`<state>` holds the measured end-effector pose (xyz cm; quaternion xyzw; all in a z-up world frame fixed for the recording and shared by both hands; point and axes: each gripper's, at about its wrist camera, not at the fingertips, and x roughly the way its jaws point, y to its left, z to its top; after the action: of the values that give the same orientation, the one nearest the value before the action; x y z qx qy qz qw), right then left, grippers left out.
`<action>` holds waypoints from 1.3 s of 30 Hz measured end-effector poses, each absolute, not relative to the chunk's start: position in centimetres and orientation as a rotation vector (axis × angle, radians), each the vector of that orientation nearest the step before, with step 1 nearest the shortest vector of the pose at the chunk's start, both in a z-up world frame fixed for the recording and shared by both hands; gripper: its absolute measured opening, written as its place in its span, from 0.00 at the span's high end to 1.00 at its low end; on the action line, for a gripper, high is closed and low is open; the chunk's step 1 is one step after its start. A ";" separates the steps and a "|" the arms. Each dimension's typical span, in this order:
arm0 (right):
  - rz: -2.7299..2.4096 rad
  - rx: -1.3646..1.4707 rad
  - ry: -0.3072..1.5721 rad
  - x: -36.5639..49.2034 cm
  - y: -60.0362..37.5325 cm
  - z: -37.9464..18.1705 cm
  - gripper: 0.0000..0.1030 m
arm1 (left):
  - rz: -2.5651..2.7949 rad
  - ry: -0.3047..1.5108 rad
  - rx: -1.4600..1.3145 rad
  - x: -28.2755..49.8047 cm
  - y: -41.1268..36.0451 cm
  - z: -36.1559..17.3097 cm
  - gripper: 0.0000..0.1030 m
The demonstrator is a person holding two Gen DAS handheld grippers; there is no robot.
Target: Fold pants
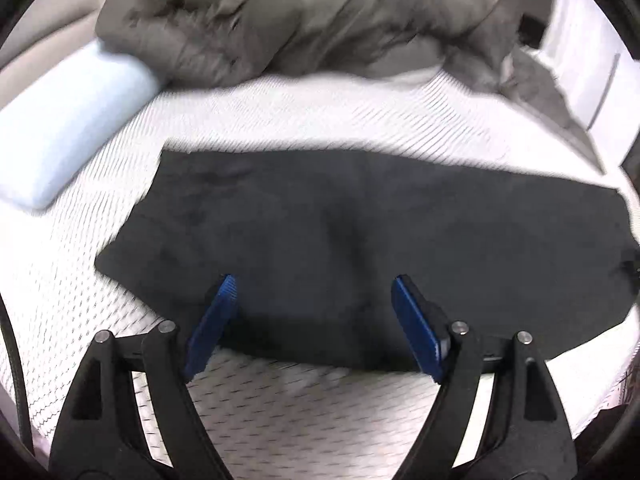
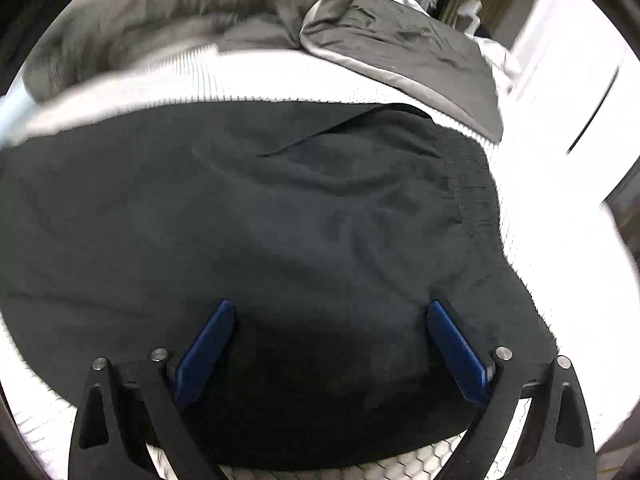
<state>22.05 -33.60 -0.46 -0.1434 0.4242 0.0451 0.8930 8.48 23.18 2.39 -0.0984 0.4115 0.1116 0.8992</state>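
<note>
Black pants lie flat across a white patterned mattress, folded lengthwise with the leg ends toward the left. My left gripper hovers over their near edge, open, blue pads wide apart and nothing between them. In the right wrist view the pants fill most of the picture, with the elastic waistband at the right. My right gripper hangs over the waist end, open, its blue pads spread with only cloth beneath them.
A crumpled grey duvet is heaped along the far side of the bed, and a pale blue pillow lies at the far left. The duvet reaches close to the waistband's far corner. White cabinet fronts stand at the right.
</note>
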 end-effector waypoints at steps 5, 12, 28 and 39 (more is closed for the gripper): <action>0.115 -0.299 0.829 19.8 -33.8 1.1 0.04 | 0.017 0.771 -0.200 10.6 13.6 4.4 0.20; 0.252 -0.232 0.837 18.7 -31.3 1.3 0.18 | -0.261 0.856 -0.057 14.4 -2.9 1.5 0.20; -0.140 -0.210 0.840 19.1 -41.0 -0.4 0.11 | -0.295 0.964 0.040 14.4 -6.6 -1.6 0.15; 0.130 -0.323 0.789 20.6 -29.2 2.0 0.10 | -0.181 0.933 -0.014 20.2 -4.0 0.3 0.14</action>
<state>20.61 -29.17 1.98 -0.1567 0.3823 0.0632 0.9085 20.18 -4.04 0.26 -0.0068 0.4491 -0.0872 0.8892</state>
